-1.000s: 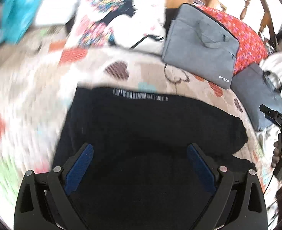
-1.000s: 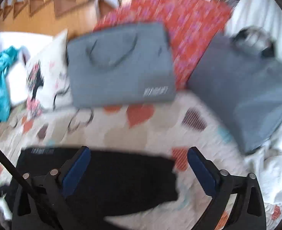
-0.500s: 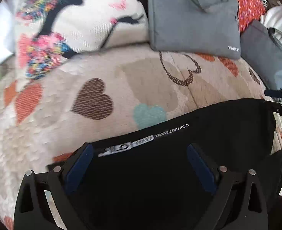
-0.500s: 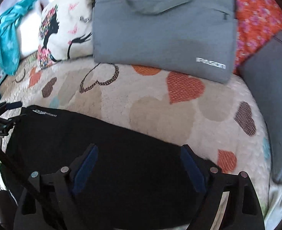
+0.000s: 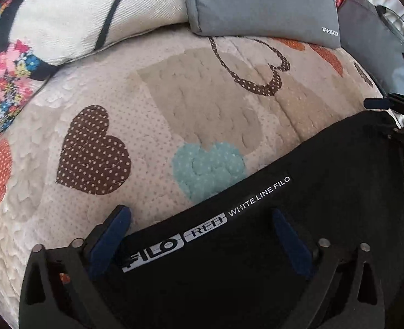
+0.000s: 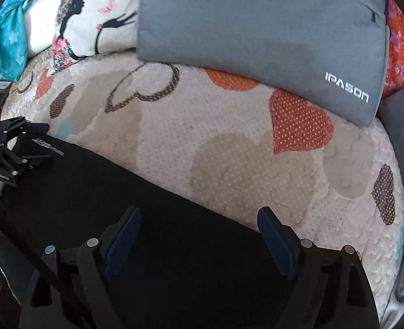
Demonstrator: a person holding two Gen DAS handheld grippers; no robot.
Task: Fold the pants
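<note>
Lying flat on the bed (image 5: 152, 87), the pants (image 5: 325, 192) look already folded into a compact dark slab. Both the left tool (image 5: 202, 235) and right tool (image 6: 199, 233) hover over them with jaws apart, gripping nothing; perhaps one fold remains.

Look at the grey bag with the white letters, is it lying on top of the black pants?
No, the grey bag lies farther back on the heart blanket, with bare blanket between it and the black pants.
</note>
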